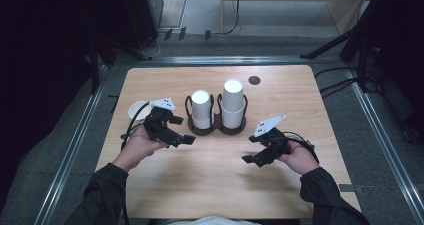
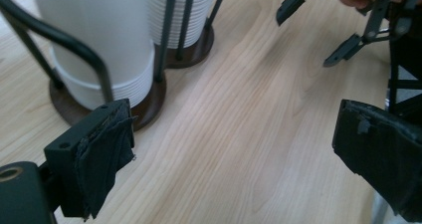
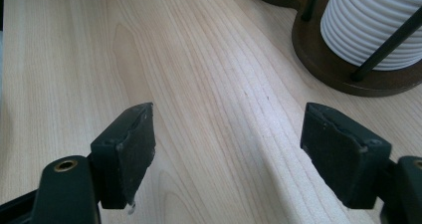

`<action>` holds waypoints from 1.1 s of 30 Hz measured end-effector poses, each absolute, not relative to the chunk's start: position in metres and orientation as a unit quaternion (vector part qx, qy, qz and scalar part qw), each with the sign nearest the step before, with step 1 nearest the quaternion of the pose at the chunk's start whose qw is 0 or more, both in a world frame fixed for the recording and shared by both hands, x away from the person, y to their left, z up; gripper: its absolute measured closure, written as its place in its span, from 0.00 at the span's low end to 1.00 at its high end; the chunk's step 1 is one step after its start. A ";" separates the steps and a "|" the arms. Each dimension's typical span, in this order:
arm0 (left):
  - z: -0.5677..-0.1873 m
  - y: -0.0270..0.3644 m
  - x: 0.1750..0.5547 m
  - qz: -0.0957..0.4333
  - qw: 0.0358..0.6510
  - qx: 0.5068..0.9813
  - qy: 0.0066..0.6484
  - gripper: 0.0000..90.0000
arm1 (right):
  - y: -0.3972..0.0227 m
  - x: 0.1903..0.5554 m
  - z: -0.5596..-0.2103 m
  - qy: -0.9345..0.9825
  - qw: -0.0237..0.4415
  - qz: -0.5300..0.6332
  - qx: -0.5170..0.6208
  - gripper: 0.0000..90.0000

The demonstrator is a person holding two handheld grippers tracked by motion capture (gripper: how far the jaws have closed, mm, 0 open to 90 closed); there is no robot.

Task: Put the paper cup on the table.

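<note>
Wooden table (image 1: 220, 185), high view. The dark two-slot cup holder (image 1: 217, 127) sits just above table centre, holding two stacks of white paper cups: the shorter left stack (image 1: 201, 109) and the taller right stack (image 1: 233, 104). A single white cup (image 1: 137, 110) stands at 9 o'clock from the holder, partly behind the left gripper (image 1: 184, 136). That gripper hovers at 8 o'clock of the holder, jaws spread wide, nothing between them; in its own view the near stack stands just past the left jaw. Right gripper (image 1: 254, 157) is at 4 o'clock of the holder, well apart from it, jaws wide and empty over bare wood.
</note>
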State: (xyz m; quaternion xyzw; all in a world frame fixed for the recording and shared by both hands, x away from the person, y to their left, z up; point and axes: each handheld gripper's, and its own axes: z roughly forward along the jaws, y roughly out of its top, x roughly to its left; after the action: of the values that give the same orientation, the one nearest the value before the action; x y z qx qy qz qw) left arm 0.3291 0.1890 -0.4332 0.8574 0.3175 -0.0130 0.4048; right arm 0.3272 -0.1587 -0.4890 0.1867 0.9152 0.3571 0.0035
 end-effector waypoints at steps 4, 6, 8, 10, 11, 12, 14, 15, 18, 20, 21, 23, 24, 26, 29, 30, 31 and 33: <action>-0.435 0.181 0.326 -0.009 0.408 0.858 0.311 0.03 | -0.158 0.327 -0.489 0.915 0.003 0.358 0.184 0.25; -0.437 0.177 0.325 -0.011 0.410 0.857 0.313 0.03 | -0.158 0.327 -0.489 0.915 0.003 0.358 0.184 0.25; -0.440 0.173 0.325 -0.018 0.407 0.860 0.308 0.03 | -0.158 0.327 -0.490 0.916 0.004 0.357 0.185 0.25; -0.443 0.168 0.324 -0.021 0.404 0.862 0.306 0.03 | -0.157 0.327 -0.490 0.916 0.003 0.356 0.184 0.25; -0.444 0.166 0.324 -0.021 0.401 0.864 0.304 0.03 | -0.157 0.327 -0.490 0.916 0.003 0.355 0.184 0.25; -0.445 0.165 0.323 -0.020 0.400 0.865 0.303 0.03 | -0.157 0.327 -0.490 0.917 0.002 0.355 0.184 0.25; -0.447 0.161 0.322 -0.023 0.399 0.866 0.299 0.03 | -0.157 0.327 -0.490 0.917 0.003 0.356 0.183 0.25; -0.448 0.160 0.322 -0.022 0.399 0.867 0.297 0.03 | -0.157 0.327 -0.490 0.916 0.003 0.356 0.184 0.25; -0.450 0.155 0.322 -0.027 0.399 0.868 0.294 0.03 | -0.157 0.327 -0.490 0.917 0.003 0.355 0.184 0.25; -0.452 0.152 0.323 -0.033 0.403 0.865 0.297 0.03 | -0.157 0.327 -0.490 0.917 0.002 0.355 0.184 0.25; -0.453 0.151 0.324 -0.037 0.404 0.865 0.295 0.03 | -0.157 0.327 -0.490 0.917 0.003 0.355 0.184 0.25; -0.455 0.146 0.324 -0.035 0.402 0.866 0.295 0.03 | -0.157 0.327 -0.490 0.917 0.004 0.354 0.183 0.25; -0.456 0.145 0.324 -0.037 0.403 0.866 0.294 0.03 | -0.157 0.327 -0.490 0.917 0.004 0.354 0.182 0.25; -0.458 0.142 0.324 -0.041 0.405 0.865 0.294 0.03 | -0.157 0.326 -0.490 0.917 0.004 0.354 0.181 0.25; -0.462 0.138 0.324 -0.044 0.400 0.868 0.290 0.03 | -0.157 0.327 -0.491 0.918 0.005 0.354 0.180 0.25; -0.463 0.137 0.324 -0.045 0.400 0.869 0.289 0.03 | -0.157 0.326 -0.491 0.918 0.005 0.354 0.180 0.25; -0.465 0.135 0.324 -0.048 0.398 0.869 0.289 0.03 | -0.157 0.326 -0.491 0.918 0.004 0.354 0.180 0.25; -0.468 0.133 0.324 -0.047 0.397 0.870 0.288 0.03 | -0.157 0.326 -0.491 0.918 0.005 0.353 0.178 0.25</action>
State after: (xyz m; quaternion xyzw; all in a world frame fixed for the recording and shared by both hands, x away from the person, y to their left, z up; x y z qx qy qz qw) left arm 0.3235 0.1327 -0.4676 0.8702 0.2884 -0.0473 0.3967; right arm 0.3261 -0.1567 -0.4905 0.1784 0.9184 0.3532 0.0047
